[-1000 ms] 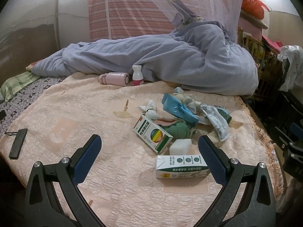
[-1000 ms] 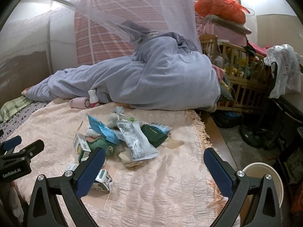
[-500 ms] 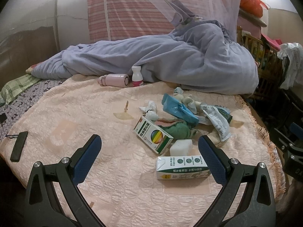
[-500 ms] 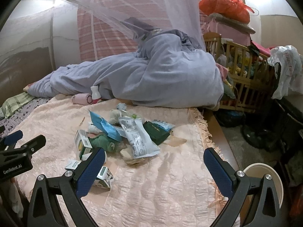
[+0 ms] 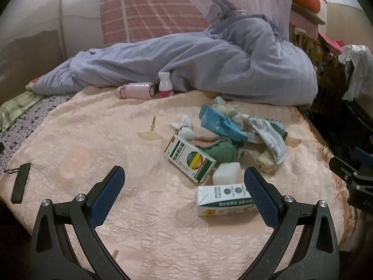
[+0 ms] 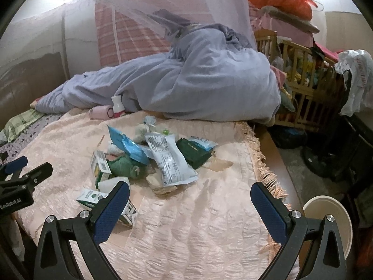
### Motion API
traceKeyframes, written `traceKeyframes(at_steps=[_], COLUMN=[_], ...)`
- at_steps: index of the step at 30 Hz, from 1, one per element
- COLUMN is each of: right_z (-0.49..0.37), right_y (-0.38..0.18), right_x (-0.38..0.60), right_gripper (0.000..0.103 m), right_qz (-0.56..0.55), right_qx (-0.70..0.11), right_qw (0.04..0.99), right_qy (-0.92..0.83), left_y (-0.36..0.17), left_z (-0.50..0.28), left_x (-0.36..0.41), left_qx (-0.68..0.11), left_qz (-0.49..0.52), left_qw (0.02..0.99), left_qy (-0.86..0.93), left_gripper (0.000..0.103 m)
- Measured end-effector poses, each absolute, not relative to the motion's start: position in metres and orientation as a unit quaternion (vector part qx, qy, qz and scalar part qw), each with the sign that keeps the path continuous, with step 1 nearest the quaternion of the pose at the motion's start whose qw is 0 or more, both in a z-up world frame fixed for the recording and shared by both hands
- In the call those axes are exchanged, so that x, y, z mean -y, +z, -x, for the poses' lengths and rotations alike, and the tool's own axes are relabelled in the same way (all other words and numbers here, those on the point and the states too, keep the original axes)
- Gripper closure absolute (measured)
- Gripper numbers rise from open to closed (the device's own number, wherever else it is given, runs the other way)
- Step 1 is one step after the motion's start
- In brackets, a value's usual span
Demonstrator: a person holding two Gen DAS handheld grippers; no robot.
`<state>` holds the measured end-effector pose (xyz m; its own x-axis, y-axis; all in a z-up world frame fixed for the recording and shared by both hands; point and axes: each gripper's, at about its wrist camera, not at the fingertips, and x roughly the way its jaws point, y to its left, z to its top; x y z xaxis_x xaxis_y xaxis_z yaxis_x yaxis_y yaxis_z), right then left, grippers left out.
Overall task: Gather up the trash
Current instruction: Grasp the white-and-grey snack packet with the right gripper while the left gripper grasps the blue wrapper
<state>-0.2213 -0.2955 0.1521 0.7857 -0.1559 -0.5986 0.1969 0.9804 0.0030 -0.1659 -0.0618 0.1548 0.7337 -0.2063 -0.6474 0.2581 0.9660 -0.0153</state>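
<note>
I'm seeing my quilted peach cloth bedspread (image 5: 98, 140), a glossy paper milk carton (image 5: 221, 200), crinkly shiny plastic wrappers (image 6: 170, 161).

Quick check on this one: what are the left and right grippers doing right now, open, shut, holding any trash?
Left gripper: open, holding nothing, above the pink bedspread.
Right gripper: open, holding nothing, short of the trash pile.

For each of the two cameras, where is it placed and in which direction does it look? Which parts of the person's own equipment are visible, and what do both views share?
Left wrist: on the left tongs, open, facing the peach quilted bedspread; right tongs at the right edge.
Right wrist: on the right tongs, open, facing the bed's fringed right edge; left tongs at the left edge.
Shared: green-and-white milk carton, lilac duvet.
</note>
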Motion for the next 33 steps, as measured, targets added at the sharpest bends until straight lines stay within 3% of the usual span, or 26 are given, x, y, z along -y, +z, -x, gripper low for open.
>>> traceKeyframes(at_steps=[13,20,26,33], right_z=[0.186,0.159,0.113,0.064], right_y=[0.116,0.113,0.106,0.083], right_x=[0.306,0.31,0.313,0.312], right_gripper=[0.0,0.0,0.014,0.016], right_qz=[-0.04,-0.038,-0.045,-0.029], right_qx=[-0.397,-0.395,-0.403,-0.428], right_qw=[0.916,0.917,0.914,0.903], right_qy=[-0.051,-0.031,-0.006,0.011], left_y=[0.128,0.122,0.125,0.135], left_z=[0.132,0.107,0.085,0.04], left_x=[0.042,0.046,0.065,0.104], left_qx=[-0.4,-0.42,-0.439,-0.458], left_qz=[-0.037,-0.019,-0.006,0.014], left_qw=[0.906,0.898,0.884,0.871], left_qy=[-0.13,-0.13,-0.157,-0.177], left_gripper=[0.003,0.003,0.003,0.003])
